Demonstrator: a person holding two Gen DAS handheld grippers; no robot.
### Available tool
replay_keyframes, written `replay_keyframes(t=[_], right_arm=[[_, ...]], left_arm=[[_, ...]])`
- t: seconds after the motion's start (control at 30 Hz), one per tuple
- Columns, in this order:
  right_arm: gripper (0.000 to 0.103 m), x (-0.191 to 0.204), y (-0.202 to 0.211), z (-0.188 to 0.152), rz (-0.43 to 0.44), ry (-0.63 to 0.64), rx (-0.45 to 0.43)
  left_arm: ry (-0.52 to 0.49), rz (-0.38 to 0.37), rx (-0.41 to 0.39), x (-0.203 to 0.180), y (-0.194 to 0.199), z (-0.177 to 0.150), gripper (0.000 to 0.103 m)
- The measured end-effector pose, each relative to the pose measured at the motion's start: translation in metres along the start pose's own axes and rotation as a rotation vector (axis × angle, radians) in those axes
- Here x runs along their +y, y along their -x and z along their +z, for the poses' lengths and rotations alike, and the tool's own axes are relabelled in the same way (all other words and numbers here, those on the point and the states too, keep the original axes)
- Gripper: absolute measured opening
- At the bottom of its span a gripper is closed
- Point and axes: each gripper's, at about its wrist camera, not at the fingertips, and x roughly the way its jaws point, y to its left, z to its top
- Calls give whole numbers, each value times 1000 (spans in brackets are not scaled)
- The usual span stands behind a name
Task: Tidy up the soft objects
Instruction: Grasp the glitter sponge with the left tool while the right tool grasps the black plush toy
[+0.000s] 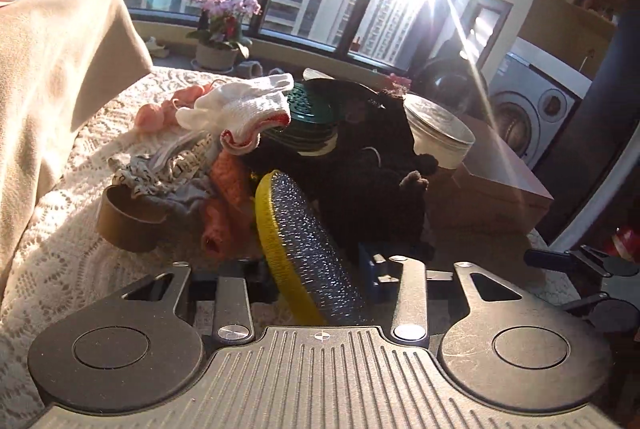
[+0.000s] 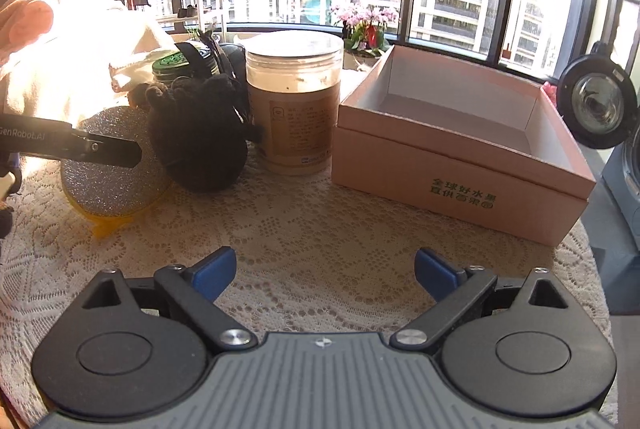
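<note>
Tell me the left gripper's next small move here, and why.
Probably lift the scrubber clear of the pile and carry it toward the box. The left gripper looks shut on the round silver-and-yellow scrubber; the box stands open and looks empty, and the right gripper hangs open over the cloth, holding nothing.

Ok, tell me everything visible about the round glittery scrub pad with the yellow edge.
The scrub pad is a round disc with a silvery, sparkly face and a yellow rim and backing. It stands tilted on the lace tablecloth, leaning toward the black knit glove beside it. The left gripper is closed on its edge, seen between the fingers in the left wrist view.
</note>
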Motion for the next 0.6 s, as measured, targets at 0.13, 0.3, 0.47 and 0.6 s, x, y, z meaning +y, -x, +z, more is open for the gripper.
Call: replay_keyframes(t=[0.13,0.3,0.47,0.6], right_arm=[[93,3,2,8,26,-6,-36],[91,30,-4,24,122,62,-108],[81,64,-26,50,193,170,-165],[73,77,-47,69,196,174,-146]], left_arm=[[-6,-5,26,0,-5,-4,30],[-22,-18,29,8,-5,-2,26],[-53,116,29,18,10,-2,23],[-16,101,25,27,14,-4,24]])
